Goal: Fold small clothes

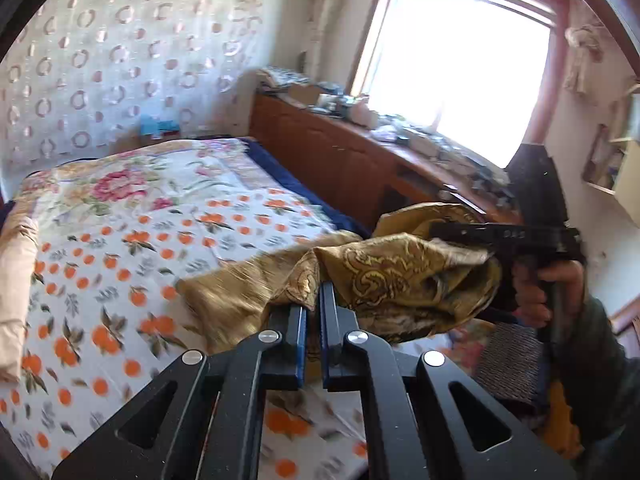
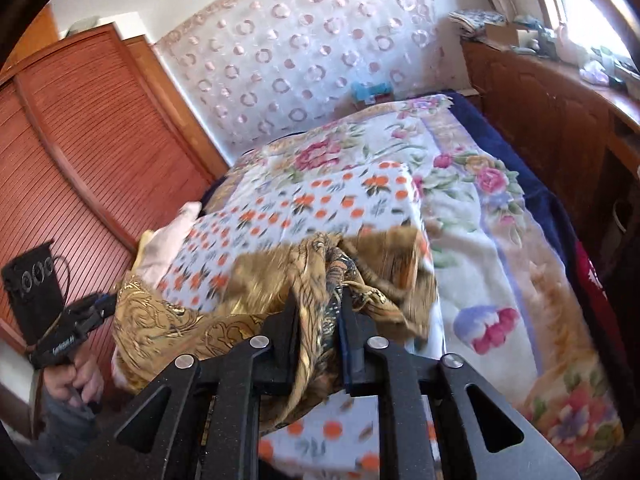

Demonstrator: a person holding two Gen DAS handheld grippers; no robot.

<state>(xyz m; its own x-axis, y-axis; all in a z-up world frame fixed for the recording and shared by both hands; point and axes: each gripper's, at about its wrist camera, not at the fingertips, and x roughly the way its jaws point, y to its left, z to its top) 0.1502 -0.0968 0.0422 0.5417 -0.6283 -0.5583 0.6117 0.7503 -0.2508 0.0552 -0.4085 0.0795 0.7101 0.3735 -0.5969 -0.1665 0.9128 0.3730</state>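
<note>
A gold patterned garment [image 1: 384, 276] hangs bunched between both grippers above the bed. My left gripper [image 1: 314, 300] is shut on one edge of it, the cloth pinched at the fingertips. In the left wrist view the right gripper [image 1: 440, 232] reaches in from the right, partly draped by cloth. In the right wrist view my right gripper [image 2: 320, 300] is shut on a thick fold of the gold garment [image 2: 280, 292], which trails down between the fingers. The left gripper [image 2: 100, 304] shows at the left, holding the other end.
The bed carries an orange-print sheet [image 1: 120, 260] over a floral blanket [image 2: 500, 264]. A pink cloth [image 2: 160, 248] lies at the bed's left edge. A wooden cabinet [image 1: 340, 160] with clutter runs under the window. A slatted wardrobe [image 2: 60, 160] stands left.
</note>
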